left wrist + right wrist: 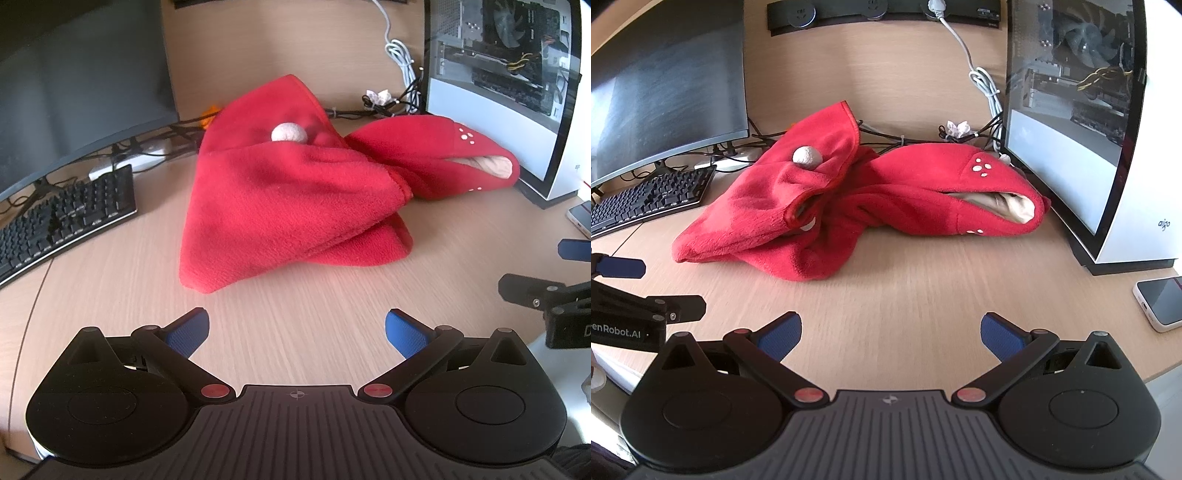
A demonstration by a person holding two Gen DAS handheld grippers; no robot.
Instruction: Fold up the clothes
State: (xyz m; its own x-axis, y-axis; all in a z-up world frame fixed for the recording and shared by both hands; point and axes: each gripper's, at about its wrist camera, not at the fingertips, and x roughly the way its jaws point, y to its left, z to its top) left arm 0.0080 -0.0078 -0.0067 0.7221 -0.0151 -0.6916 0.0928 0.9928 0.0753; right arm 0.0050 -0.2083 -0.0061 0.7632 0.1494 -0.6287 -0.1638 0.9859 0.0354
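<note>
red garment (288,199) crumpled on desk (295,306) | beyond both spread hand-held grippers, untouched

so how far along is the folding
Barely started. The red fleece garment lies bunched on the wooden desk, part doubled over, its hood end sprawled aside. Nothing in hand: left gripper and right gripper hover with jaws open. Flattening and folding remain.

A crumpled red garment (849,206) is seen on the tabletop (905,295), beyond the right claw (891,334), whose jaws are spread.
</note>
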